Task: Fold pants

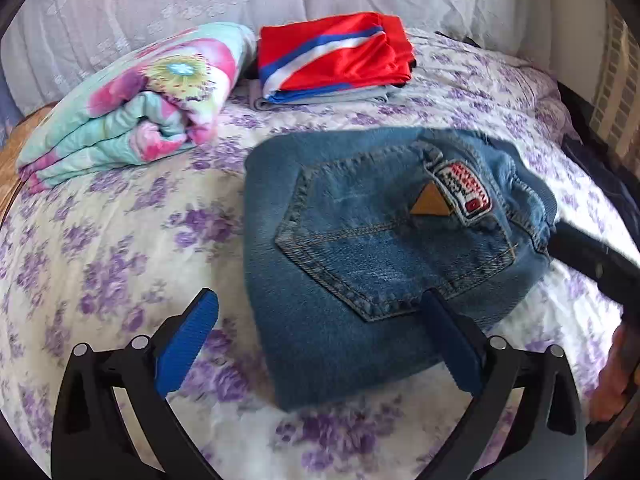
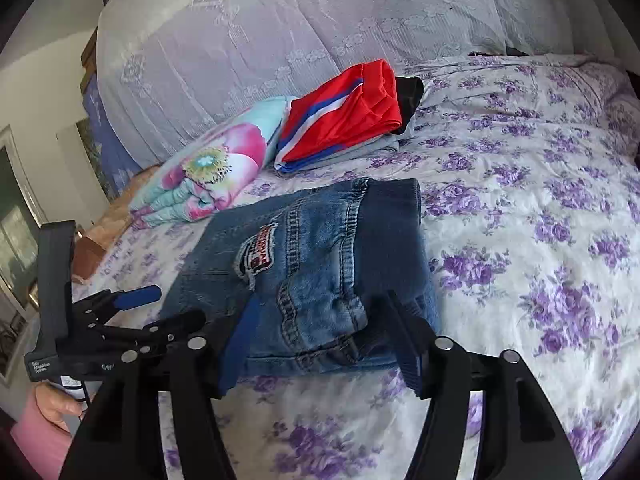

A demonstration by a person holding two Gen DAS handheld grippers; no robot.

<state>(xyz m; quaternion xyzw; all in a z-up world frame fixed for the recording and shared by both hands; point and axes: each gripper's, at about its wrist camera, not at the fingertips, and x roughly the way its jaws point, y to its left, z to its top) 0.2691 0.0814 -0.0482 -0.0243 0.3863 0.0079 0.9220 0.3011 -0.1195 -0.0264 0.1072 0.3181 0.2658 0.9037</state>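
Note:
The blue jeans (image 1: 380, 248) lie folded into a thick packet on the flowered bedspread (image 1: 100, 240), back pocket and patch facing up. My left gripper (image 1: 320, 328) is wide open at the packet's near left corner. One blue pad (image 1: 192, 336) is over the bedspread and the other pad (image 1: 448, 340) is above the denim. My right gripper (image 2: 324, 332) is open and straddles the jeans (image 2: 320, 252) at the waistband end; the denim lies between its fingers. The left gripper (image 2: 168, 308) also shows at the packet's left side.
A folded floral blanket (image 1: 132, 112) and a stack of folded clothes with a red striped garment (image 1: 332, 60) on top lie at the back. Lace-covered pillows (image 2: 280, 40) stand behind them. A hand (image 2: 52, 404) holds the left gripper. The bedspread stretches to the right (image 2: 540, 220).

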